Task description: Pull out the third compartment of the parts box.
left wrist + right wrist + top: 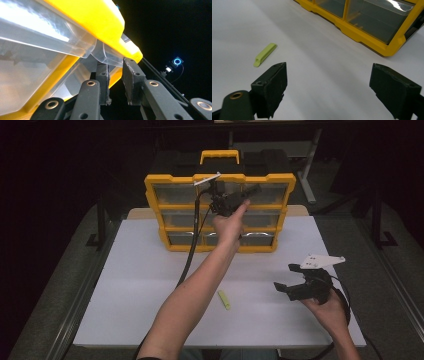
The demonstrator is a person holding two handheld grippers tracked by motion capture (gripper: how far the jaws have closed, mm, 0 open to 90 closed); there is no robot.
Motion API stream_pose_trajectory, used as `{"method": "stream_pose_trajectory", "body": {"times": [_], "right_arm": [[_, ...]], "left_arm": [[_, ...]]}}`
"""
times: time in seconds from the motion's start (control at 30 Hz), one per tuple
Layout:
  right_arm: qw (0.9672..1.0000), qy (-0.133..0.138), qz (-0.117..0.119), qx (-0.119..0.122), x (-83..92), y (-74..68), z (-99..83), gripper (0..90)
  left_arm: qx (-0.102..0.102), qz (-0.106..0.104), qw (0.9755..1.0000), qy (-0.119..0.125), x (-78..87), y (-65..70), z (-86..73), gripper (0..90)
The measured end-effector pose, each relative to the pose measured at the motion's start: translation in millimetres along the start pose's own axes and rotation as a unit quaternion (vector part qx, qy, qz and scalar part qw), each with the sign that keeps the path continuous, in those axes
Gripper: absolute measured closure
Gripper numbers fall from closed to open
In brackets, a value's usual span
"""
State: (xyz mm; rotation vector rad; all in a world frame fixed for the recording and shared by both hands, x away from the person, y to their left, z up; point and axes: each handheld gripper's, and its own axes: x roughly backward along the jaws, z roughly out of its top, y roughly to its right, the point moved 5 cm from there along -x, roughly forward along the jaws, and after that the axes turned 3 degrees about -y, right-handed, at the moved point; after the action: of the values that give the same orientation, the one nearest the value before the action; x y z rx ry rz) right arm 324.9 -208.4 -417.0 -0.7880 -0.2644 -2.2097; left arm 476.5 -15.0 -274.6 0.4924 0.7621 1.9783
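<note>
**Item:** top right drawer (272, 195) of a small-parts cabinet (220, 179).

**Location:** the cabinet stands upright at the far edge of the bench (140, 270), with its front facing the person. The drawer is in the upper row, at the right end.

**Key relation:** the drawer lies straight ahead of the left hand-held gripper (252, 190), which reaches across the cabinet front with the arm stretched forward. The drawer's long side runs level across the front, and it would slide out toward the person. A pull back along the forearm looks like the move that counts. The left hand is the nearer one by far. The right is well apart, low over the near right of the bench.

**Left hand-held gripper (116, 62):** the jaws are drawn narrow, with the drawer's clear lip (107, 56) between the pad tips. The pads appear to press on it, so I judge it a grip on the drawer front.

**Right hand-held gripper (286, 276):** the jaws are spread wide and hold nothing. It hangs above bare bench, near a small green clip (224, 300).

**Appearance of the drawer:** clear, slightly frosted plastic with a moulded lip along the front. It sits in a yellow frame beneath a yellow carry handle (219, 155). Its contents cannot be made out.

**Handling note:** the lip is thin and smooth, so a slipped grip is a risk.
</note>
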Motion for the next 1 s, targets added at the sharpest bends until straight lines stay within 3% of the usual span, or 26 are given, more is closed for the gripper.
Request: {"method": "stream_pose_trajectory", "body": {"times": [0.27,0.6,0.73,1.0], "right_arm": [[1.0000,-0.001,-0.002,0.003,-0.5,-1.0,0.1,13.8],[1.0000,-0.006,0.002,0.002,-1.8,-0.6,-1.0,13.8],[1.0000,-0.008,0.001,0.003,-2.8,-0.7,-1.3,13.8],[1.0000,-0.009,0.002,-0.001,-3.2,-0.6,-2.4,13.8]], "left_arm": [[0.004,0.001,1.0000,0.004,-0.8,-1.1,-0.5,79.0],[0.025,-0.004,0.9996,0.013,1.9,-2.0,-2.2,80.6],[0.016,-0.001,0.9997,0.017,5.4,-0.2,-5.0,80.7],[0.028,-0.011,0.9993,0.022,8.8,1.5,-7.8,80.8]]}}
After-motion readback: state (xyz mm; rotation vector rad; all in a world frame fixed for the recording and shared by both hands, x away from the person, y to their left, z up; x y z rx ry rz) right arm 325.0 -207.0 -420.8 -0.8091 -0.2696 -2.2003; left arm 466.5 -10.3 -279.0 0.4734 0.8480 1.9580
